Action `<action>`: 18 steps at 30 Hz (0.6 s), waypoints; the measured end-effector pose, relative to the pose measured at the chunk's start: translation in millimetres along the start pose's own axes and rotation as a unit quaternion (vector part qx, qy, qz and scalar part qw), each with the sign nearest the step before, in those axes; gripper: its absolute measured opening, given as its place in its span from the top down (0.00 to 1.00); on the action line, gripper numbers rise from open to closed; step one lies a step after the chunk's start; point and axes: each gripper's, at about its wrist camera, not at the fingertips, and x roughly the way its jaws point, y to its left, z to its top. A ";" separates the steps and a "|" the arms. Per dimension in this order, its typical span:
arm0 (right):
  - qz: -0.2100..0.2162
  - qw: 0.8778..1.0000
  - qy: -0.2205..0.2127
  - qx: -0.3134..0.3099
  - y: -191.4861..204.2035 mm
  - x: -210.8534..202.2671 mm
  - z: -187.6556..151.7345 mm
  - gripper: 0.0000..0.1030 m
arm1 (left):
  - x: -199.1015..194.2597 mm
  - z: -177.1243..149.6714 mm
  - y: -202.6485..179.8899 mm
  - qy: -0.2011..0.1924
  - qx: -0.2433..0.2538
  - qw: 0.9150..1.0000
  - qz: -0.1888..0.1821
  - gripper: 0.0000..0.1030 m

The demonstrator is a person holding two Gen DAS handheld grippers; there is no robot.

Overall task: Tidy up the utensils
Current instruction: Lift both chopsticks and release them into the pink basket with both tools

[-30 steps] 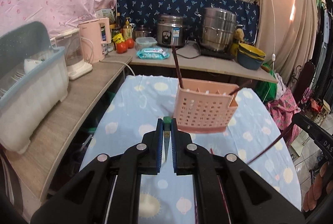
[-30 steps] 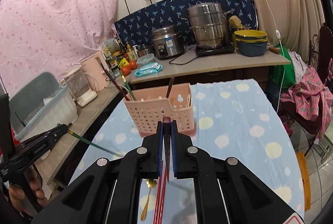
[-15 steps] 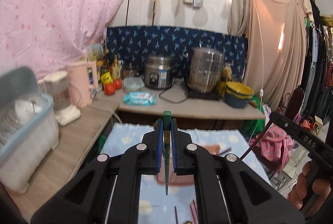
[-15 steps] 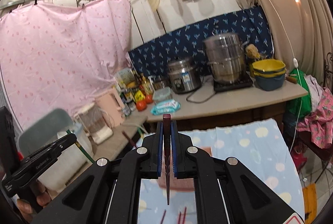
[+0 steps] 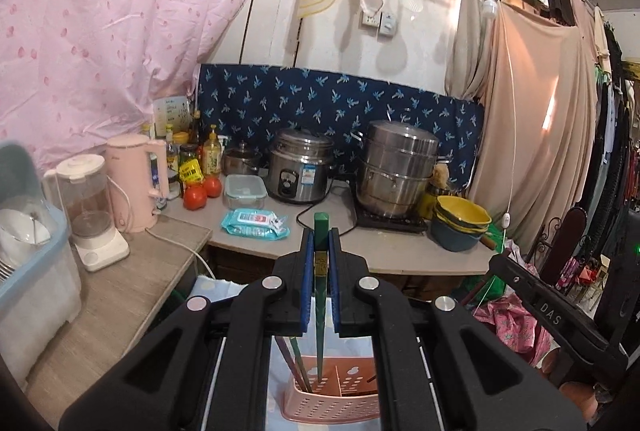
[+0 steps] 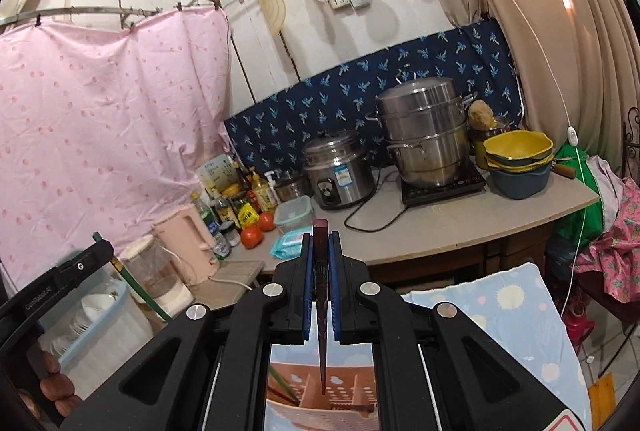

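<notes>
My left gripper [image 5: 320, 251] is shut on a green chopstick [image 5: 320, 295] that points down, its tip over the left compartment of the pink utensil basket [image 5: 332, 405]. Two chopsticks [image 5: 294, 363] stand in that compartment. My right gripper [image 6: 321, 255] is shut on a dark red chopstick [image 6: 321, 319], held upright with its tip just above the basket [image 6: 332, 397]. The left gripper with the green chopstick [image 6: 140, 295] shows at the left of the right wrist view.
The basket stands on a table with a light blue spotted cloth [image 6: 520, 315]. Behind is a counter [image 5: 400, 251] with a rice cooker [image 5: 300, 171], a steel steamer pot [image 5: 396, 171], stacked bowls [image 5: 460, 223], a pink kettle [image 5: 136, 183], a blender and a dish bin [image 5: 28, 263].
Both grippers have risen and tilted up over the basket; the chopsticks now hang point-down into its top. The table has dropped out of most of both views.
</notes>
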 end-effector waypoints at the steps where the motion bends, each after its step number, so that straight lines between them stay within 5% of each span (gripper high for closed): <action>1: -0.002 1.000 0.009 -0.001 -2.9 6.7 -2.6 0.93 | 6.7 -4.8 0.0 0.007 0.001 1.000 0.002 0.93; 16: -0.025 0.995 0.091 -0.017 -21.2 65.6 -50.6 0.93 | 64.4 -64.1 5.5 0.085 0.023 0.995 0.046 0.93; 18: -0.029 0.996 0.085 -0.015 -21.9 65.6 -53.0 0.81 | 65.0 -68.3 4.2 0.088 0.030 0.994 0.062 0.87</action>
